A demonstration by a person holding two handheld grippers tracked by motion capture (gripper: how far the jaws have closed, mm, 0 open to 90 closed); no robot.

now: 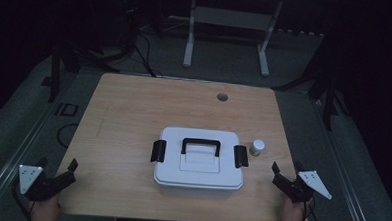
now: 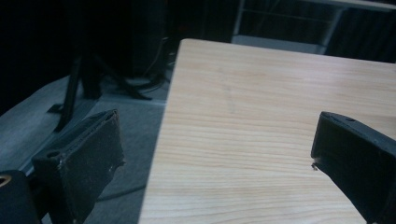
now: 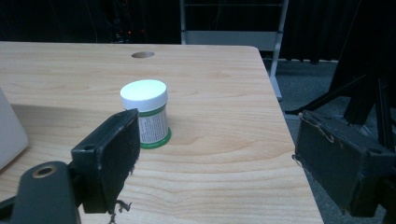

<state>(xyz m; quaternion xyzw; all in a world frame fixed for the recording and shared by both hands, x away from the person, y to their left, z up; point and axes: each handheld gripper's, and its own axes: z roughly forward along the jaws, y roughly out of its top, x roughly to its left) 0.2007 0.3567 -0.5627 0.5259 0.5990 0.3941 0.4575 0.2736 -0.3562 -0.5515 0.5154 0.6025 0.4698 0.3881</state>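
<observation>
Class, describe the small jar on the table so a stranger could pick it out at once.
On the wooden table stands a white box with a black handle. Just off its right end stands the jar: small, round, white-lidded, with a green-trimmed label.

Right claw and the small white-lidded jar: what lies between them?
Nothing: bare wooden tabletop separates the open right claw from the small white-lidded jar, seen in the right gripper view.

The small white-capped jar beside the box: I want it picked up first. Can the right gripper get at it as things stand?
Probably yes: the jar stands upright ahead of the open right gripper, bare table between.
</observation>
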